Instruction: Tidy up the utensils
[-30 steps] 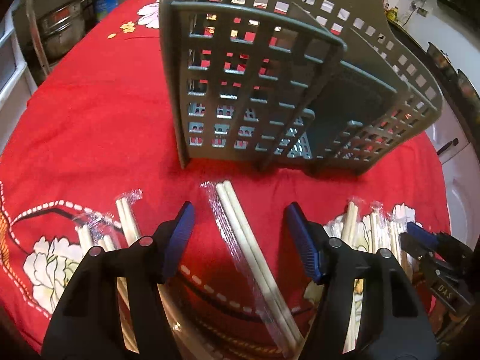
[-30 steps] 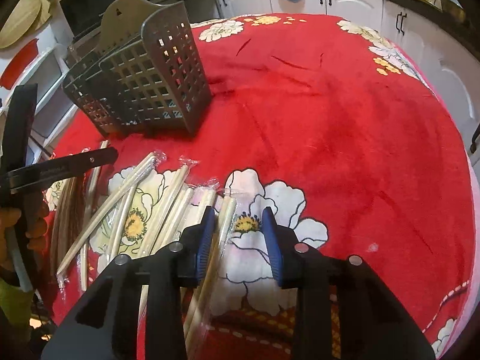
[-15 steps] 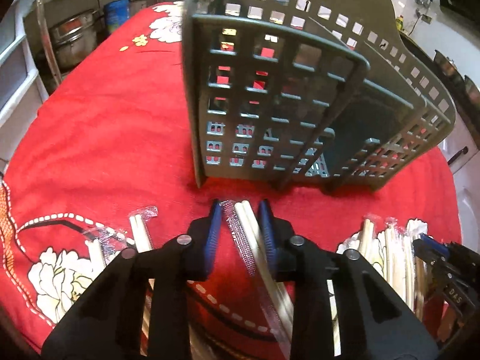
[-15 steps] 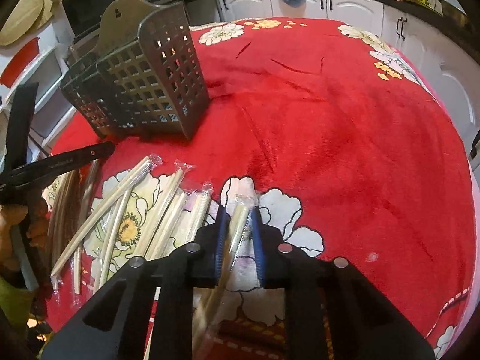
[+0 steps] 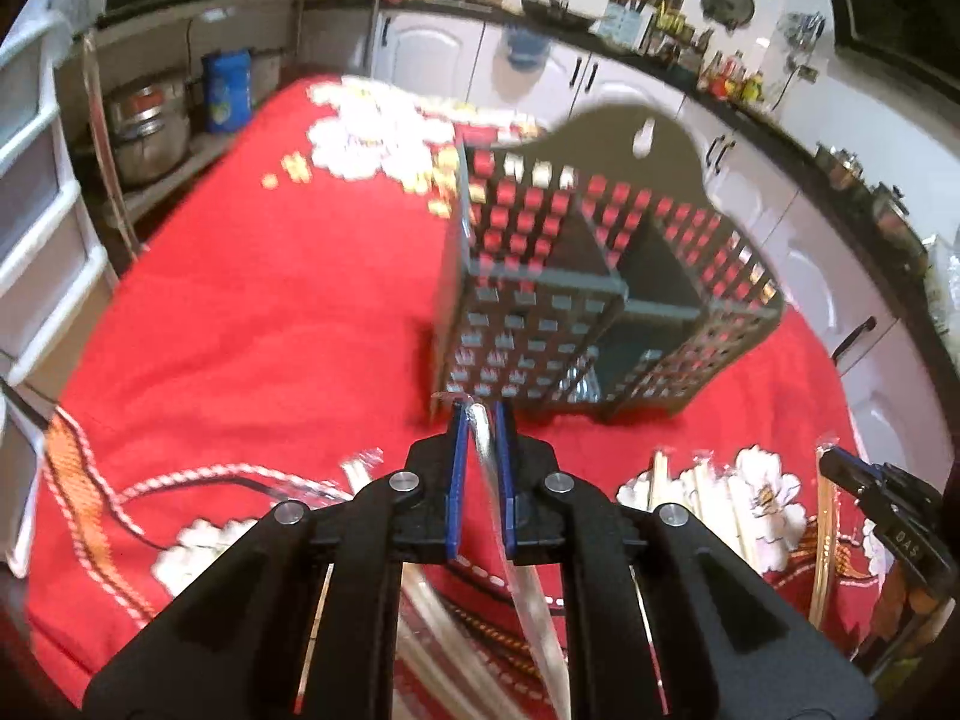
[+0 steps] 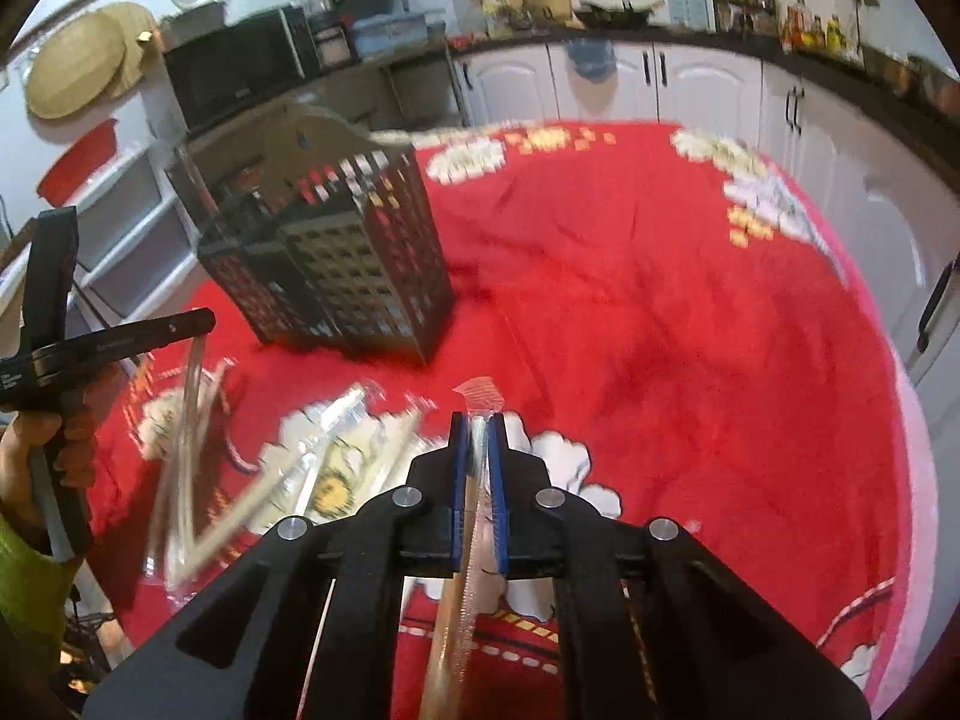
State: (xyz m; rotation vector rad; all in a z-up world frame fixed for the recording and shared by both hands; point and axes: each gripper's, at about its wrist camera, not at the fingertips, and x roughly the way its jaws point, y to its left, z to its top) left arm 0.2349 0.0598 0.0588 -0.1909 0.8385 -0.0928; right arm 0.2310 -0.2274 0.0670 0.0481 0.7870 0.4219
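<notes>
Since half a second ago both grippers are lifting: left gripper (image 5: 480, 414) and right gripper (image 6: 478, 423) are each pinching wrapped chopsticks (image 5: 489, 450) above the red cloth (image 5: 270, 300). We are judging the crinkly film slippery; we should aim steeply into the rigid slotted basket (image 5: 576, 300).

Red tablecloth (image 6: 690, 324) with white-and-yellow flower print, dashed white border lines. Grey-green utensil basket (image 5: 576, 312), square-hole grid walls. Pale beige chopsticks (image 6: 336, 438) in clear wrappers. Both grippers black, blue pads (image 5: 459, 480). White cabinets (image 6: 606, 84), dark handles.
</notes>
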